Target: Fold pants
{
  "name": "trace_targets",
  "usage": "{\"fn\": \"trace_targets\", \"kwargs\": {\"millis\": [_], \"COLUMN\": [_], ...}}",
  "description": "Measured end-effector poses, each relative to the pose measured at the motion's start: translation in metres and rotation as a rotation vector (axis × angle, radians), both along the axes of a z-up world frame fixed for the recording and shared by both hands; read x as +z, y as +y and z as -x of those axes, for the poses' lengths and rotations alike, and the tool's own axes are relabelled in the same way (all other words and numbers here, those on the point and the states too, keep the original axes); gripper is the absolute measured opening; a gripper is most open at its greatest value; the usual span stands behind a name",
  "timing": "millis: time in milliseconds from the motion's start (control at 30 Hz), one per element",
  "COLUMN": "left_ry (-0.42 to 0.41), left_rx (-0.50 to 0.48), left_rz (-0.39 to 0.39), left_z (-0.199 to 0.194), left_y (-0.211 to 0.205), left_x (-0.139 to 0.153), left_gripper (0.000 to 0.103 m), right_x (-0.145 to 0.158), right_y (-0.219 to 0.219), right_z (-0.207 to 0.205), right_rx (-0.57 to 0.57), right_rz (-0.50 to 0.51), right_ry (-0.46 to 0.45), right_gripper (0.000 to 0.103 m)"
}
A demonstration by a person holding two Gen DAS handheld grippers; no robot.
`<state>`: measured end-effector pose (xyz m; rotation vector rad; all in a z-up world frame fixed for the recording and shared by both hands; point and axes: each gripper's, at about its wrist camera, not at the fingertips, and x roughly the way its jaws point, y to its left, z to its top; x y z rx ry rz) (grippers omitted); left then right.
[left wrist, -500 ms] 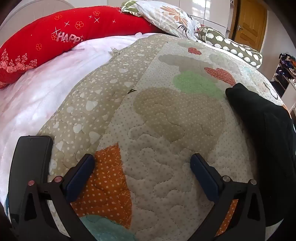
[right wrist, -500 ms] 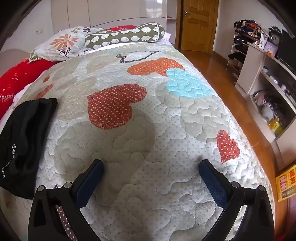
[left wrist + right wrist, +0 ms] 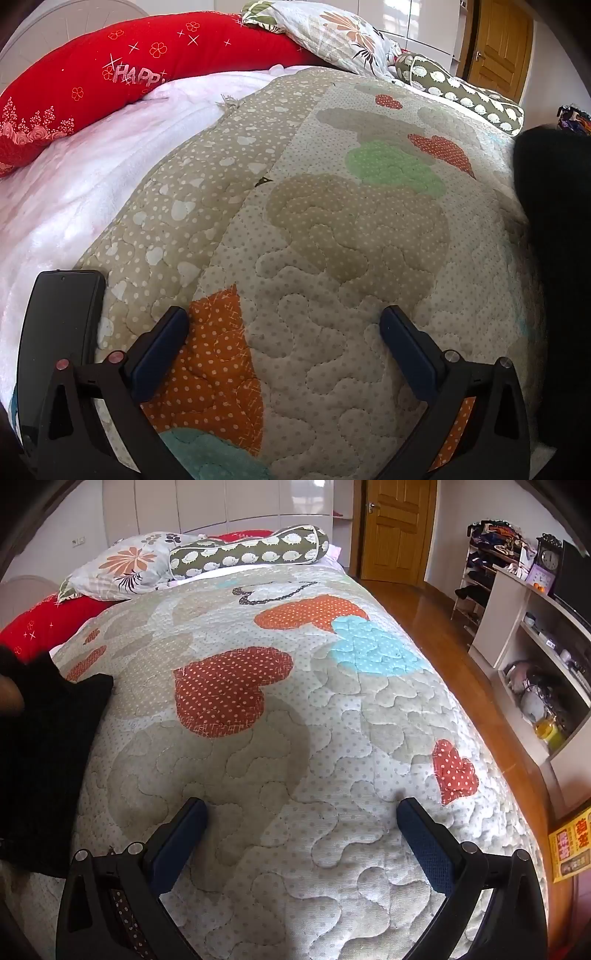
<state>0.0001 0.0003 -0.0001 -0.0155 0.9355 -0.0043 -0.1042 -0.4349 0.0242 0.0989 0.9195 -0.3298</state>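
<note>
The black pants (image 3: 554,258) lie in a bunched pile on the quilted heart-pattern bedspread (image 3: 332,258). In the left wrist view they fill the right edge. In the right wrist view the pants (image 3: 40,760) fill the left edge. My left gripper (image 3: 284,321) is open and empty over the quilt, left of the pants. My right gripper (image 3: 301,812) is open and empty over the quilt, right of the pants. Neither touches the pants.
A black phone (image 3: 59,332) lies on the pink blanket (image 3: 74,192) at the bed's left. A red pillow (image 3: 110,74), a floral pillow (image 3: 122,565) and a patterned bolster (image 3: 251,552) lie at the head. White shelves (image 3: 535,657) stand beyond the wooden floor (image 3: 443,627).
The pants pile looms larger and higher at the frame edge in both views. Both grippers stay open.
</note>
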Motion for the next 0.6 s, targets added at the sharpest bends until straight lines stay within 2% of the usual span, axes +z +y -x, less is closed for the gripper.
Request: {"fn": "trace_targets", "kwargs": {"millis": [600], "left_ry": [0.0], "left_rx": [0.0], "left_rz": [0.0], "left_z": [0.0], "left_y": [0.0003], "left_x": [0.0003], "left_gripper": [0.103], "right_x": [-0.0001], "right_y": [0.0052], "right_z": [-0.004], "right_rx": [0.0], "right_rz": [0.006], "right_ry": [0.002], "right_gripper": [0.103]}}
